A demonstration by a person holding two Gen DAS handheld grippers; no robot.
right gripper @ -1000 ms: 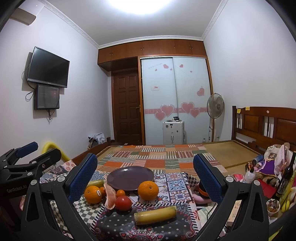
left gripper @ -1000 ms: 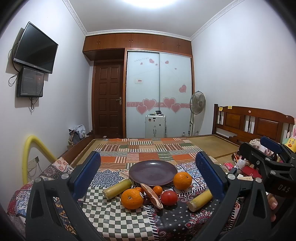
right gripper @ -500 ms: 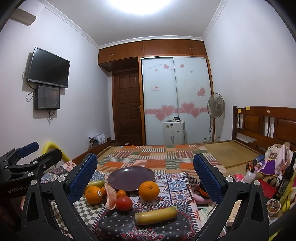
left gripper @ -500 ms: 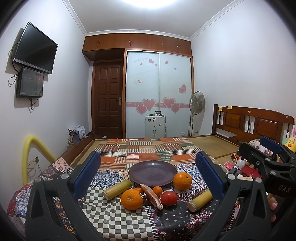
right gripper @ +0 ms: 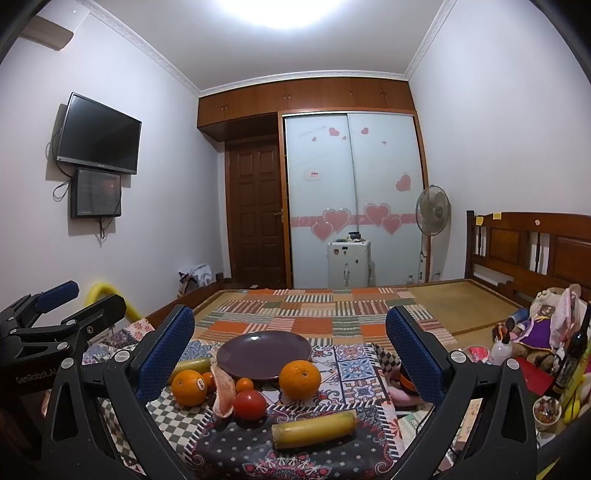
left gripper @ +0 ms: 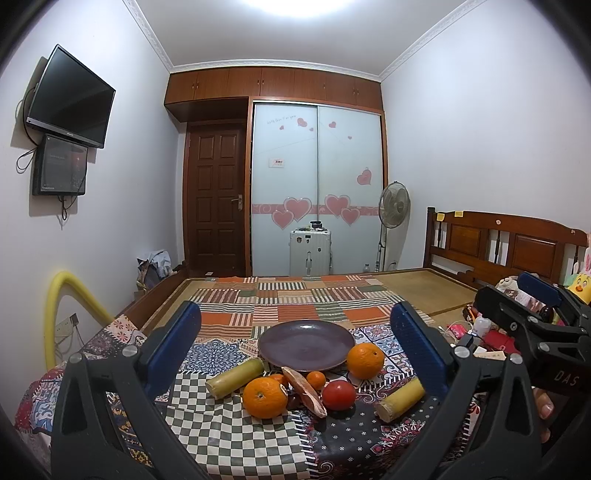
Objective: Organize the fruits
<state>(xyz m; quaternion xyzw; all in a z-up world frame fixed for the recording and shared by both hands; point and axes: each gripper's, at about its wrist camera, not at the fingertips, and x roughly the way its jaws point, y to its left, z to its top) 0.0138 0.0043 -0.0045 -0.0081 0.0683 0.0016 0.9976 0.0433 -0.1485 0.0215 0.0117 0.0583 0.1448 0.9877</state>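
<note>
Gaping wide, holding nothing, both grippers' fingers [left gripper: 173, 343], glossy oranges [left gripper: 265, 397], red tomato [left gripper: 338, 395], purple plate [left gripper: 306, 345]

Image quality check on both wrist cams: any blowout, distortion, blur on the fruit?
Left wrist: ceiling light blown out, walls bow from fisheye, dark vignette corners; tomato and plate sharp. Right wrist: same blown ceiling light and curvature; sugarcane piece sharp, soft shadow beneath.

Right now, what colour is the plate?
Dark purple plate, nothing on it; left wrist view shows it best.

Glossy purple plate [left gripper: 306, 343] on matt patchwork cloth [left gripper: 229, 439]
</note>
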